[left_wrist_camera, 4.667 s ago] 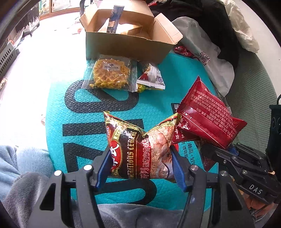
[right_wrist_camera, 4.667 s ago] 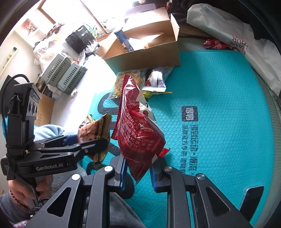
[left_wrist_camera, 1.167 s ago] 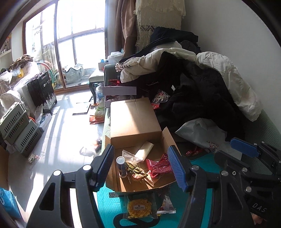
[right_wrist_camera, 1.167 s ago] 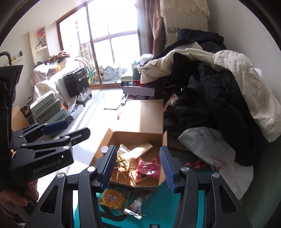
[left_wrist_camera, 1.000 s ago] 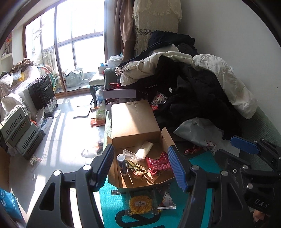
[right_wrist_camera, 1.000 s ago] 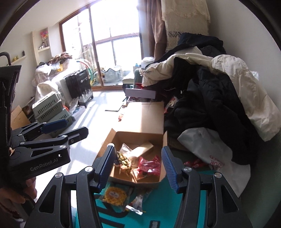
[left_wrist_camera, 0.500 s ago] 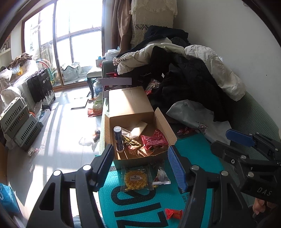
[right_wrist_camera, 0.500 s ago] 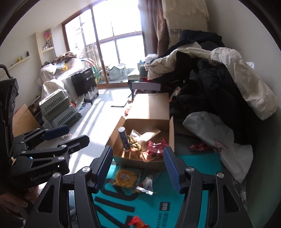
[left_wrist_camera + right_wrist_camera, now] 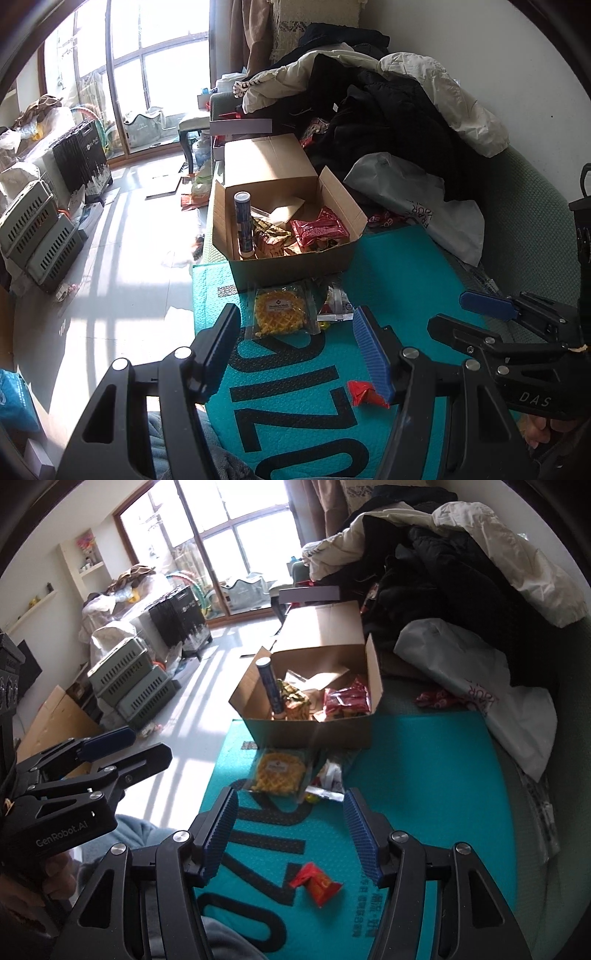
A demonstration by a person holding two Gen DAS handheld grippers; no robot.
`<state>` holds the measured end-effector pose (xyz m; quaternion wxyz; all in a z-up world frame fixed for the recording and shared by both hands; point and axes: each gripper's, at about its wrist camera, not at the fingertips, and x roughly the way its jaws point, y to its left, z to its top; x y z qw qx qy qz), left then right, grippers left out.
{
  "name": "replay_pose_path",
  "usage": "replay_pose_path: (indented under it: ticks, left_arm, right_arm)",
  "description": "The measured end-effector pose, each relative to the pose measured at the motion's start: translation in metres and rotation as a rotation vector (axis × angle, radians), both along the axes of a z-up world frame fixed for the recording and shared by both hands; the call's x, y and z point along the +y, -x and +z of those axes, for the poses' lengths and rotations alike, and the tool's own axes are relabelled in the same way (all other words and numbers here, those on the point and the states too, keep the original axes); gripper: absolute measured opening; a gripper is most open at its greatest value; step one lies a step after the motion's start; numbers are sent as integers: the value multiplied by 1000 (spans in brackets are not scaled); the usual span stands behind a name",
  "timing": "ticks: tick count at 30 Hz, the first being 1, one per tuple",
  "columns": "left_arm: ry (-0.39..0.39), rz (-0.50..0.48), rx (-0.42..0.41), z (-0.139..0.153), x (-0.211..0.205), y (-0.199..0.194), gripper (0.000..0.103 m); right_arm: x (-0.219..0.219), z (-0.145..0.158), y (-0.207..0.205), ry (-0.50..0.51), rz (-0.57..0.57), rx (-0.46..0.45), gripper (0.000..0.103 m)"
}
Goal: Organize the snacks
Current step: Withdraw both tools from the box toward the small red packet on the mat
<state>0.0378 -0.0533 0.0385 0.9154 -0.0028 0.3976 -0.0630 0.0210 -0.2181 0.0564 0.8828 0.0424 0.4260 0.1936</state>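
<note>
An open cardboard box point(image 9: 291, 266) point(image 9: 314, 733) stands at the far end of a teal mat point(image 9: 399, 280). Inside it are a blue tube point(image 9: 243, 221), a brown bag point(image 9: 271, 240) and a red bag point(image 9: 319, 230). Just in front of the box lie a yellow waffle pack point(image 9: 282, 314) point(image 9: 277, 771) and a small white packet point(image 9: 334, 304). Nearer to me, a small red packet point(image 9: 364, 393) point(image 9: 316, 882) lies on the mat. My left gripper point(image 9: 295, 317) and right gripper point(image 9: 290, 797) hover above the mat side by side, both open with nothing between their fingers.
Dark and white clothes point(image 9: 388, 103) are piled behind the box. A white plastic bag point(image 9: 417, 206) lies on the green couch point(image 9: 524, 221) to the right. Grey crates point(image 9: 125, 679) stand on the sunlit floor to the left. A grey blanket point(image 9: 192, 454) lies at the near edge.
The brown and red bags once in my grippers now lie in the box. Over the last second both empty grippers sank toward the mat, and the small red packet came into view.
</note>
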Motion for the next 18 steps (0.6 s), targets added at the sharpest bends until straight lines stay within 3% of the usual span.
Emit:
replay_pose_path:
  ticks: [8,18]
  left_arm:
    - [25,12,78,-39,-5,17,62]
    - [44,40,236,-94,2,21,62]
  right_arm:
    - [-2,-49,15,-11,0,110,60]
    - [1,-107,22,-12,26,242,60]
